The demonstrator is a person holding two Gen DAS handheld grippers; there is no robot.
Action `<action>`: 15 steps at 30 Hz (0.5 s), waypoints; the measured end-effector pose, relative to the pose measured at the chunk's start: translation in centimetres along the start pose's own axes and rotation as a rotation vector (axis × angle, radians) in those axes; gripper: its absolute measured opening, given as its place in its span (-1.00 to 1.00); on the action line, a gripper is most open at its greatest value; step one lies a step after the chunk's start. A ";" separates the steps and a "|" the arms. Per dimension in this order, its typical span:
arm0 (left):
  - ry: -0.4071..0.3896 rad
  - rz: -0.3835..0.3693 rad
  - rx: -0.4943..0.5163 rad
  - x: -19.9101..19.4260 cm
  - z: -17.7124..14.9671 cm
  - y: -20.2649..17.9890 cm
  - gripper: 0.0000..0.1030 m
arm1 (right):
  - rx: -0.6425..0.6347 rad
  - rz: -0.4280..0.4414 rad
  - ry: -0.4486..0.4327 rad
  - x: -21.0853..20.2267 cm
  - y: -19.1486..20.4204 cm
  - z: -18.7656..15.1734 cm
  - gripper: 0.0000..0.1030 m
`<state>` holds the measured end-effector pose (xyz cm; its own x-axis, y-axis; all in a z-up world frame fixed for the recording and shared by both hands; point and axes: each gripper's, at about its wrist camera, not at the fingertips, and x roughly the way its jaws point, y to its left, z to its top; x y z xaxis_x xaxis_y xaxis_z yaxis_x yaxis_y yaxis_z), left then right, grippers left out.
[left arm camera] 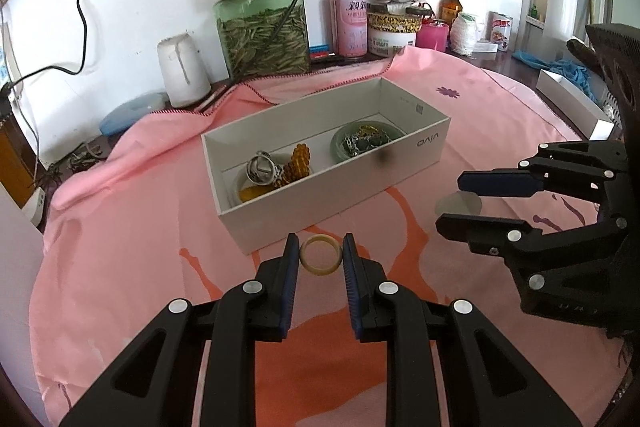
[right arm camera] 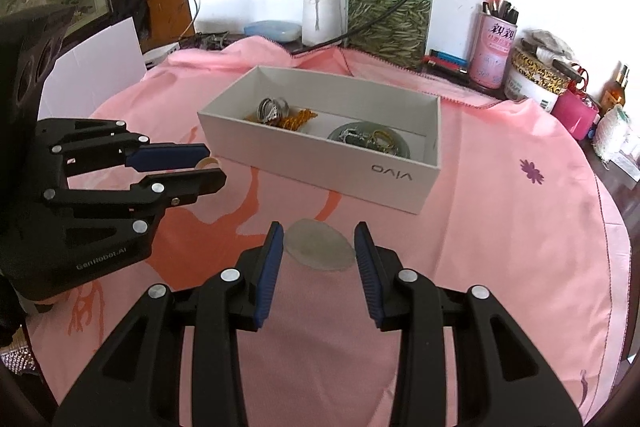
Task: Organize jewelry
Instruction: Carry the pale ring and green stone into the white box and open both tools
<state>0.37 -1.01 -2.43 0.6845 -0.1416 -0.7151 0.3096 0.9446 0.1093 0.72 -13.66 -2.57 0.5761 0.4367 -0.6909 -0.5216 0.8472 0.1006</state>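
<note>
A cream ring (left arm camera: 321, 253) sits clamped between the blue pads of the left gripper (left arm camera: 321, 251), one pad pressing it at 9 o'clock and the other at 3 o'clock, held above the pink cloth (left arm camera: 120, 227) just short of the white box (left arm camera: 400, 163). From the right wrist view the ring (right arm camera: 207, 163) shows only as a sliver between those fingers. The right gripper (right arm camera: 319, 245) grips a pale, translucent disc (right arm camera: 320, 245) edge-on, its pads touching the rim at 9 and 3 o'clock; from the left wrist the disc (left arm camera: 458, 203) pokes out at the fingertips. The box, at 12 o'clock from both grippers, holds a metal ring (left arm camera: 262, 167), amber beads (left arm camera: 298, 163) and a green dish (left arm camera: 338, 145) of tangled chains. A green jar (left arm camera: 262, 27) stands behind, by the wall.
</note>
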 end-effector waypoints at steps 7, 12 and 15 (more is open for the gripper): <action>-0.067 0.056 0.006 -1.9 0.6 -0.6 -0.57 | 0.038 0.003 -0.068 -1.7 -0.7 0.8 -0.31; -0.123 0.070 -0.014 -4.3 2.4 -0.5 -0.57 | 0.104 0.021 -0.158 -4.6 -1.6 3.0 -0.31; -0.168 0.056 -0.052 -6.0 5.1 0.5 -0.57 | 0.112 0.023 -0.221 -6.8 -1.8 5.8 -0.31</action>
<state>-0.19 -1.25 5.41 0.8016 -0.1319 -0.5831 0.2367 0.9657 0.1070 1.37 -16.43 6.07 0.6951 0.5014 -0.5152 -0.4703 0.8591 0.2017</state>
